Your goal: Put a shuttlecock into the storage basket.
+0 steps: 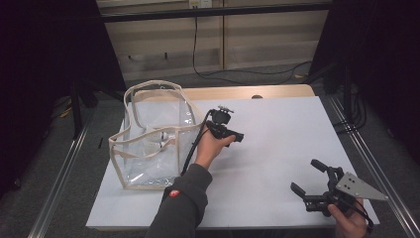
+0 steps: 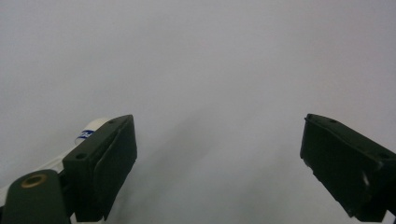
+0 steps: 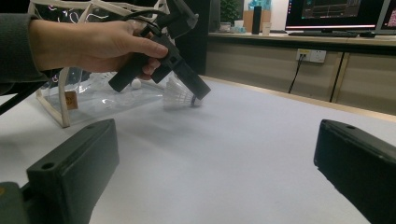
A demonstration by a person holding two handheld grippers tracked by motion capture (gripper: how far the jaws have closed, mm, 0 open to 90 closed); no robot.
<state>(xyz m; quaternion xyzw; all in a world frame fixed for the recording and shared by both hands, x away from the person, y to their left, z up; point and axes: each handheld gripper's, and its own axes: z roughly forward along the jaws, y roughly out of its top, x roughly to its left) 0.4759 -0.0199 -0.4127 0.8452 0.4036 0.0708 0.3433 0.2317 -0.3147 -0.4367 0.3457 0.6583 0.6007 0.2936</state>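
A white shuttlecock lies on the white table top, touching or just behind the tip of my left gripper. In the left gripper view its cork end with a blue band peeks out from behind the outer side of one jaw, not between the jaws. My left gripper points down at the table near its middle; it is open with nothing between its fingers. My right gripper is held at the near right corner, open and empty.
A clear plastic tote bag with beige trim stands open at the left of the table, with small white items inside. The table's wooden far edge and a metal frame rail border the work area.
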